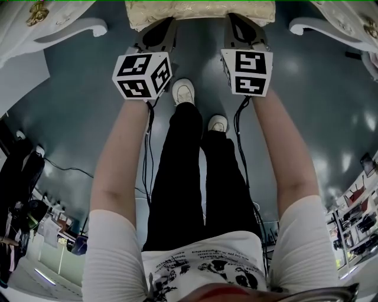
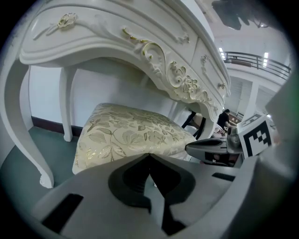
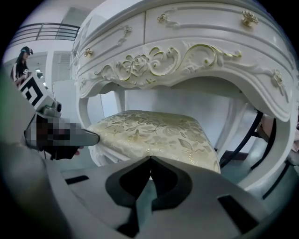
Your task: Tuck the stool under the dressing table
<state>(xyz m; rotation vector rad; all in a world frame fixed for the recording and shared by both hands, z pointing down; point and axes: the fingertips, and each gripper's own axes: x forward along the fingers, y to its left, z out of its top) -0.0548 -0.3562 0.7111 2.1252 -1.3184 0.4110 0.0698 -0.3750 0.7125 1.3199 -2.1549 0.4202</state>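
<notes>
Left tool (image 2: 149,155) and right tool (image 3: 150,158): jaws closed, empty, tips at the front edge of the stool (image 1: 199,12), apparently touching it. The stool sits mostly beneath the dressing table (image 3: 187,60). Judged remaining: a short final push, then withdrawal.

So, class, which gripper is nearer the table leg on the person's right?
Right. The right gripper is at the stool, just inside that leg; the left gripper is at the same stool edge, further left.
</notes>
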